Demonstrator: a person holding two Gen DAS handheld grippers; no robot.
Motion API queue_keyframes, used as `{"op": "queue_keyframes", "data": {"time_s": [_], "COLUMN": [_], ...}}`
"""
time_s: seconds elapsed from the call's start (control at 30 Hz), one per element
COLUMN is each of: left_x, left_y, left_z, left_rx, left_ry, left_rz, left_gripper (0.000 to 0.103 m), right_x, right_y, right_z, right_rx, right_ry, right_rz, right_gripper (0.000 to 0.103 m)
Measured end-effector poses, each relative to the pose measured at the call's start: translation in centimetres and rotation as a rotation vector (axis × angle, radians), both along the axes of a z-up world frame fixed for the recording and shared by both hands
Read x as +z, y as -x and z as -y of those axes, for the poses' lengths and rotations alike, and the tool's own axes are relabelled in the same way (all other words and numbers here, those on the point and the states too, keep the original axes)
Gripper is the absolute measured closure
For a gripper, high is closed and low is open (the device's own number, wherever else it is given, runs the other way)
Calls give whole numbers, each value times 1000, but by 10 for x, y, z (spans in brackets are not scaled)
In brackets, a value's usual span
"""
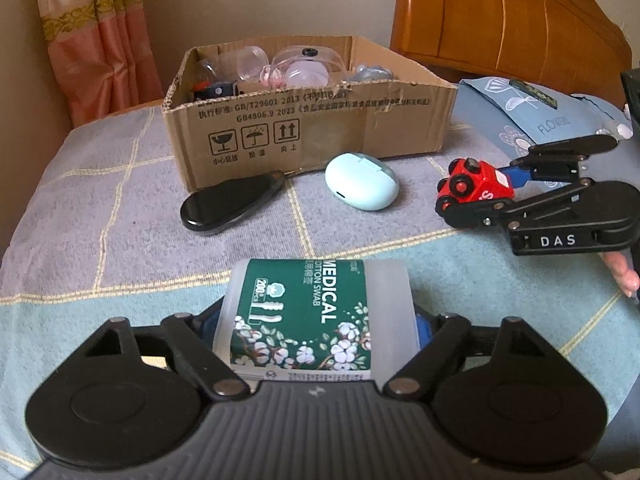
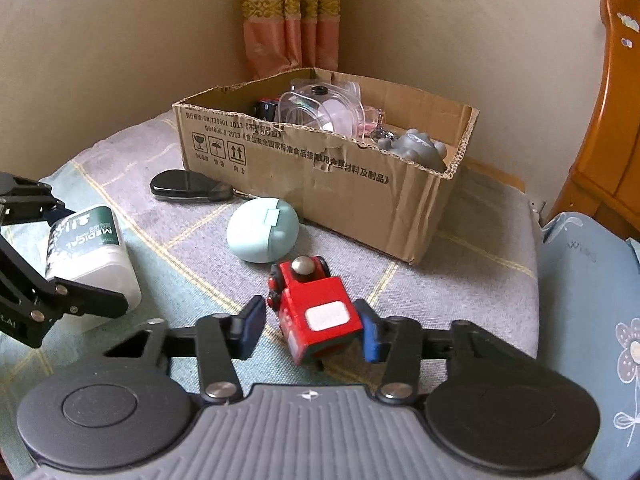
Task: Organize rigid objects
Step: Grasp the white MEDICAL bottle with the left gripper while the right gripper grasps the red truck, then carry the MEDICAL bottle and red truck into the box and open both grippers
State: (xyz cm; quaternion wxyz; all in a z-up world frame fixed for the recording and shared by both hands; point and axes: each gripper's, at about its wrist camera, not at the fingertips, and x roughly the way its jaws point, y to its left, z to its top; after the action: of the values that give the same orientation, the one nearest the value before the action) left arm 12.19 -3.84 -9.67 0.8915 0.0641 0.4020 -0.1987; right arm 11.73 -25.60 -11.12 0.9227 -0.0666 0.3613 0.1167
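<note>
My left gripper (image 1: 316, 320) is shut on a cotton swab box (image 1: 312, 316) with a green label; it also shows in the right wrist view (image 2: 88, 252). My right gripper (image 2: 312, 330) is open around a red toy train (image 2: 316, 312) on the bed; the right pad touches it and a gap shows at the left pad. The train also shows in the left wrist view (image 1: 476, 188). A cardboard box (image 1: 320, 124) (image 2: 360, 184) holds clear plastic cases and a grey toy.
A mint oval case (image 1: 362, 186) (image 2: 262, 234) and a black teardrop-shaped object (image 1: 232, 204) (image 2: 188, 186) lie on the checked blanket in front of the box. A blue pillow (image 2: 592, 320) lies right. A wooden headboard (image 1: 508, 12) stands behind.
</note>
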Motion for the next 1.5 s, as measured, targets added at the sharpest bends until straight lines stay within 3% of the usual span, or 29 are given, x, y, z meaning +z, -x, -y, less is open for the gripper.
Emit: {"op": "queue_keyframes", "data": {"time_s": [0.07, 0.13, 0.5, 0.8, 1.1, 1.5], "left_x": [1, 2, 17, 58, 105, 124], "left_y": [0, -1, -4, -22, -70, -144], "left_z": [-1, -2, -6, -13, -12, -6], "left_rx": [-2, -5, -80, -141, -152, -113], "left_ry": [-4, -4, -49, -82, -62, -84], "left_rz": [7, 6, 16, 28, 69, 100], "left_gripper": [20, 20, 20, 20, 20, 20], "right_x": [1, 3, 17, 67, 115, 114], "right_y": [1, 1, 6, -4, -65, -167], "right_z": [0, -1, -4, 4, 21, 43], "right_rx": [5, 7, 36, 64, 31, -86], "right_ry": [1, 5, 18, 21, 18, 34], "right_rz": [-3, -6, -17, 30, 90, 34], "right_gripper": [67, 70, 71, 71, 71, 71]}}
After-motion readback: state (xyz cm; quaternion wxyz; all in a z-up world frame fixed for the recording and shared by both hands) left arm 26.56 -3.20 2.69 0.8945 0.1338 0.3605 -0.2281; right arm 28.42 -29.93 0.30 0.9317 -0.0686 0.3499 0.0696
